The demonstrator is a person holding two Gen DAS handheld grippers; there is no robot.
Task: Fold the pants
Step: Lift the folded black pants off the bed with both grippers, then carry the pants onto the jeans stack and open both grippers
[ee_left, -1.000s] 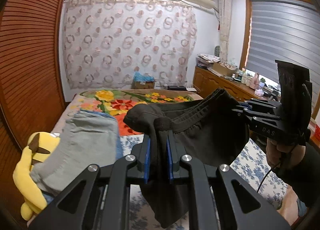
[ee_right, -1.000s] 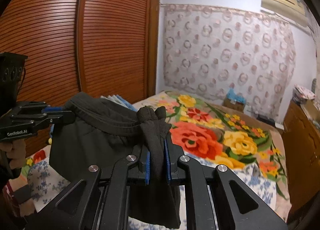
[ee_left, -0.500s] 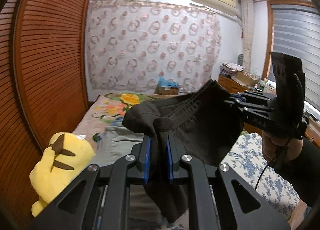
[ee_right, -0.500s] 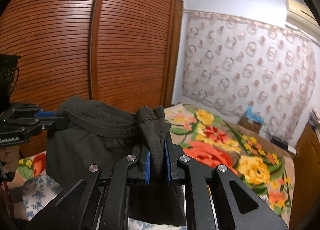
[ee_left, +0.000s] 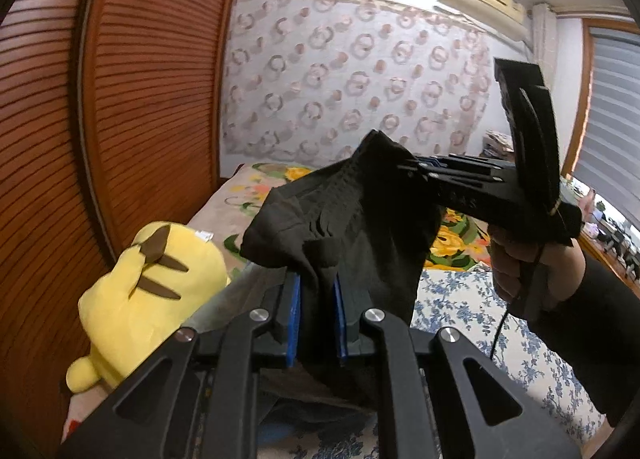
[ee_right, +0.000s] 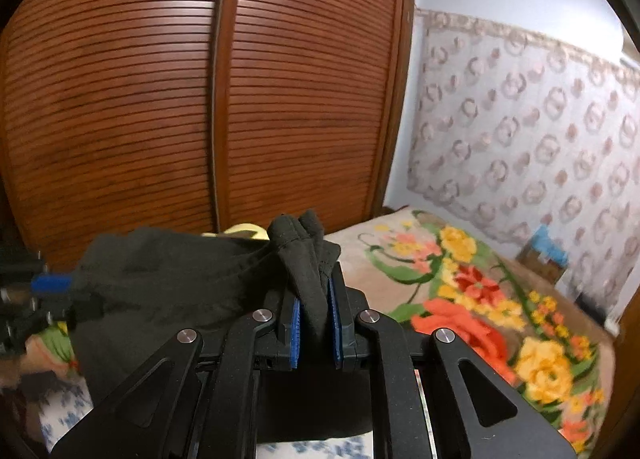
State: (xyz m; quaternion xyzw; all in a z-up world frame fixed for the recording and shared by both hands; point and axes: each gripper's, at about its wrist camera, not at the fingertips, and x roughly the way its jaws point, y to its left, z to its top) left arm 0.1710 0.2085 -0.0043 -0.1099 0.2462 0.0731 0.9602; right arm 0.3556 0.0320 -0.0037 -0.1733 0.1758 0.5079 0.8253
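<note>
Fingers (ee_left: pixel 294 311) of both grippers clamp black pants (ee_left: pixel 360 227) above the floral bed (ee_right: pixel 472 299).

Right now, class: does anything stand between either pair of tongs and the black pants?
Nothing visible does. The left tongs are already shut on the black pants, and the right tongs pinch another bunch of the same waistband, so the pants hang between them above the bed.

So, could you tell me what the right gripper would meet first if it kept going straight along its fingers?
The right gripper, shut on the black pants, points toward the slatted wooden wardrobe doors. Past the bunched cloth nothing else shows in that line, so probably the doors, though depth is hard to judge.
</note>
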